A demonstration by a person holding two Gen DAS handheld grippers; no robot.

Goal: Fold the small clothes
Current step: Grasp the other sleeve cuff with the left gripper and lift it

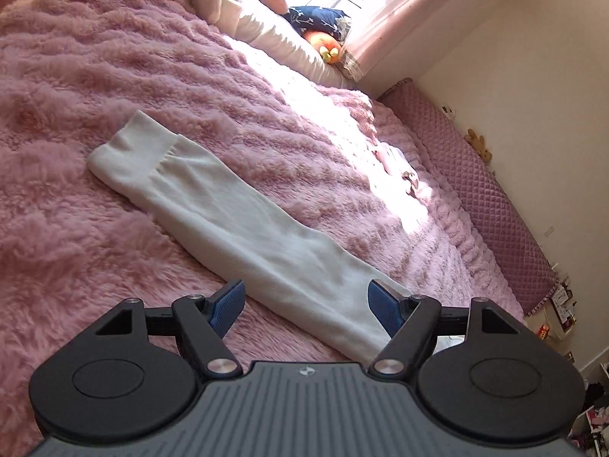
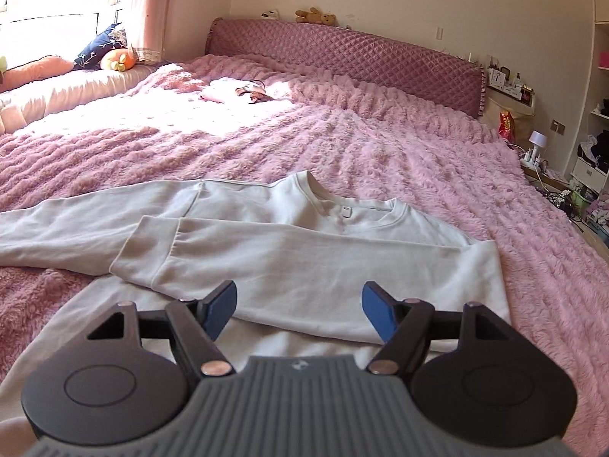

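Both grippers, left gripper (image 1: 306, 306) and right gripper (image 2: 300, 310), hover with jaws apart and empty over a white sweatshirt (image 2: 304, 251) spread on the pink bed (image 2: 380, 144), one sleeve (image 2: 243, 255) folded across toward nine o'clock, apparently mid-fold.

Two matching tools, left tool (image 1: 306, 306) and right tool (image 2: 299, 310): ribbed grey housing with a small round emblem, glossy black round discs either side, black angled link arms on silver pivot screws, and blue textured pads (image 1: 227, 308) tipping the fingers.
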